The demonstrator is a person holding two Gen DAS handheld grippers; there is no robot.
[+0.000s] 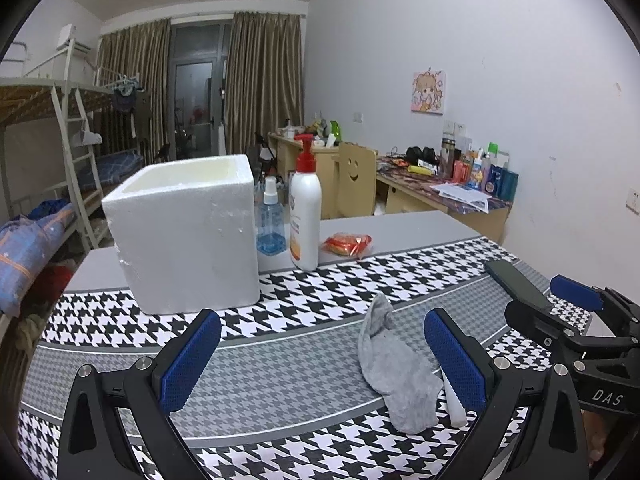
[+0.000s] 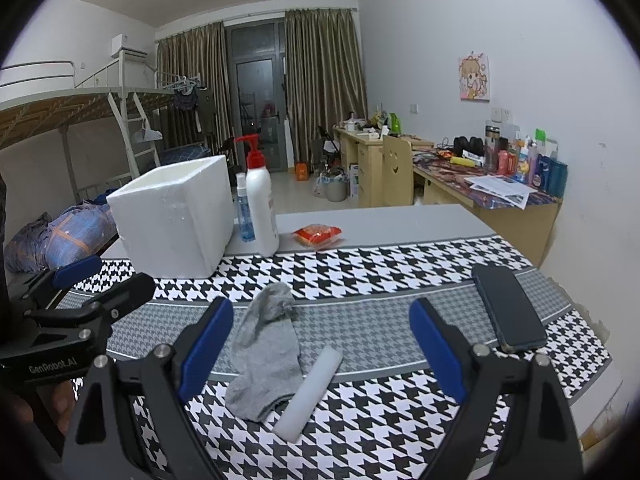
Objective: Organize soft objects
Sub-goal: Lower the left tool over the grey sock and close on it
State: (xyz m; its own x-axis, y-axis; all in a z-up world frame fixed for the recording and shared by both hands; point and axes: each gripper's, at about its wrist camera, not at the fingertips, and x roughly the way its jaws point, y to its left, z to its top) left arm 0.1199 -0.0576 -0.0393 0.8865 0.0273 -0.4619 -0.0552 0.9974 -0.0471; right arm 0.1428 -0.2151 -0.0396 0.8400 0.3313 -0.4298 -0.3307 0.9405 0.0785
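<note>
Left wrist view: your left hand-held gripper (image 1: 322, 356) is spread wide w/ nothing between its blue pads, hovering over the houndstooth cloth (image 1: 280, 380) on the tabletop (image 1: 400, 232). The gray sock (image 1: 394, 376) lies flat on the cloth just inside the right pad. A white foam stick (image 1: 454, 406) sits beside the sock, mostly hidden behind that pad. The white foam box (image 1: 184, 232) stands upright at the back left; you can't see its inside. Behind it are a blue spray bottle (image 1: 270, 220), partly hidden, and a white pump bottle (image 1: 305, 216), plus a red snack packet (image 1: 347, 245). The right hand-held gripper (image 1: 556, 300) pokes in at the edge, covering part of a dark phone (image 1: 516, 280).

Right wrist view: your right hand-held gripper (image 2: 322, 344) is also wide, holding nothing. Sock (image 2: 266, 352) and foam stick (image 2: 310, 392) lie between its fingers, touching each other. Phone (image 2: 510, 312) lies fully visible on the right. Left hand-held gripper (image 2: 102, 280) shows at the left edge, base cut off. Box (image 2: 176, 216) stands well apart from the sock.
</note>
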